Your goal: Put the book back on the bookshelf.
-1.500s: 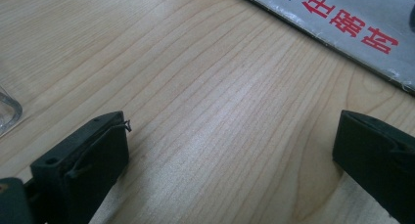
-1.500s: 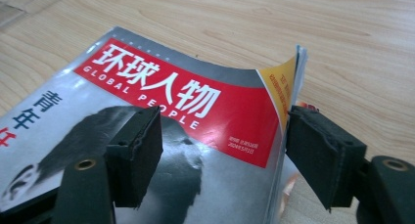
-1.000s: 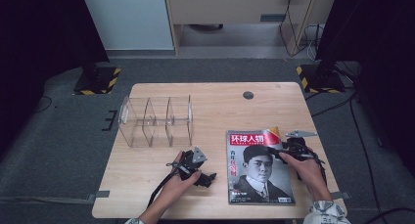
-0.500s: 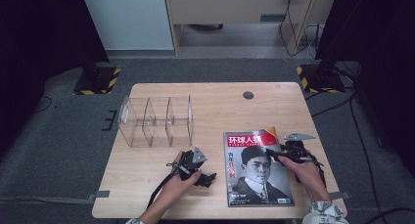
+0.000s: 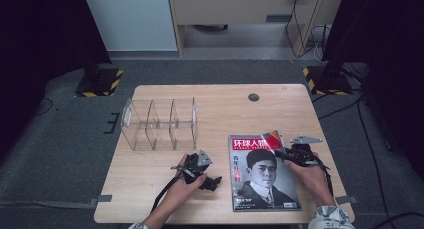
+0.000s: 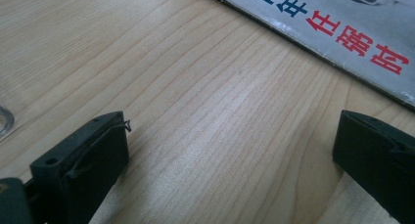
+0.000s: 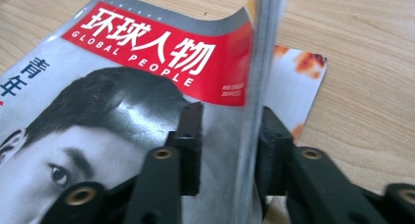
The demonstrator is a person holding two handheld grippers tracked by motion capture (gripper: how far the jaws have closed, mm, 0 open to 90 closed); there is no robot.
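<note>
magazine: flat on surface, right-front area, cover up; top-right cover corner lifted & curled
step: grabbing the cover edge w/ right gripper, looks like start of opening or picking up the mag
right fingers: just been closing, raised cover edge between them; small gap on one side, so not clamped yet
left gripper: resting on surface just left of mag, fingers wide apart, nothing between
organizer: clear, w/ dividers, back-left, well apart from mag, prob. destination
next: finish pinch on cover edge, then lift slow; thin paper, may slip or tear
</note>
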